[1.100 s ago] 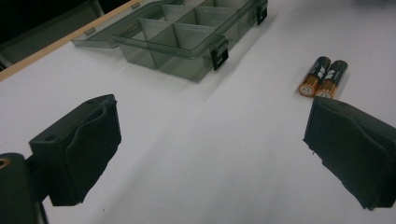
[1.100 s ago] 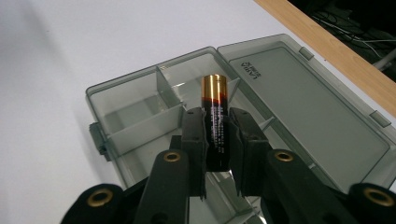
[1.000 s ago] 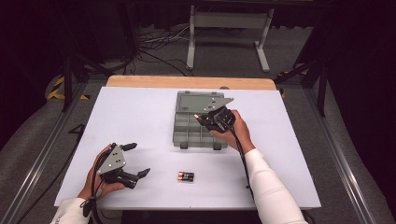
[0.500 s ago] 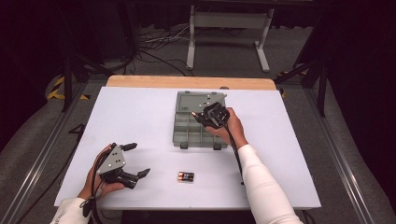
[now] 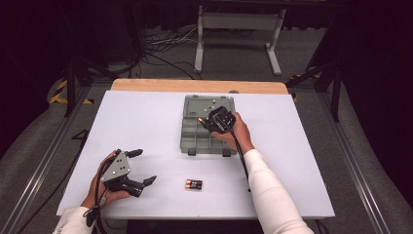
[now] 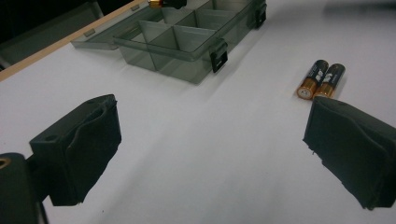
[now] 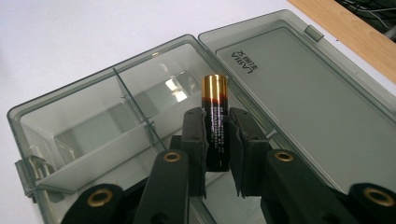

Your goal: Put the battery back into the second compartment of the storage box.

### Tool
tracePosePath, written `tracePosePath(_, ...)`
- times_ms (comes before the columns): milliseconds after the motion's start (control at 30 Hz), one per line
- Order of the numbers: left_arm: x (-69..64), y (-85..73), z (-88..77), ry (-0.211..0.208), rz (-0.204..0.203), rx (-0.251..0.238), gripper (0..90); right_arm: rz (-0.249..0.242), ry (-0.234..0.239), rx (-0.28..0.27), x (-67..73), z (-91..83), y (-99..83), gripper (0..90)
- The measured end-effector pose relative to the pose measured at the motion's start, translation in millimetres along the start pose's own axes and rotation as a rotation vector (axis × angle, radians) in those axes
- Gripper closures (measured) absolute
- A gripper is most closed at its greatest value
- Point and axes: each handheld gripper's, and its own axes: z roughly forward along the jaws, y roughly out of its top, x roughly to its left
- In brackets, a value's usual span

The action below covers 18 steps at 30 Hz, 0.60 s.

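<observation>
The right gripper (image 7: 217,154) pinches one battery (image 7: 215,119) between its fingers, gold cap pointing away, and holds it over the open grey compartment box (image 5: 189,141) at the far middle of the white counter (image 5: 146,122). As far as the right gripper view shows, the compartments below it hold nothing, so I judge the loading has barely begun: this battery is not yet set down. Two more batteries (image 5: 193,184) lie side by side on the counter, near the front edge and well apart from the box (they show again in the left gripper view (image 6: 321,79)). The left gripper (image 5: 130,168) rests low at the front left, fingers spread wide with nothing between them. The box's hinged lid (image 7: 308,93) lies flat open and bears moulded writing, seen upside down; it seems to read "LASIA", with smaller characters beside it too small to make out. The print on the held battery is illegible.
</observation>
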Motion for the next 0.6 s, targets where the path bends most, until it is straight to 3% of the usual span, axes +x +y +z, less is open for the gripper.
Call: tracePosePath(600,0.5,-0.2,0.1,-0.007,0.001,0.001,4.0,0.003,-0.008,0.039,0.6,11.7,-0.4,77.5)
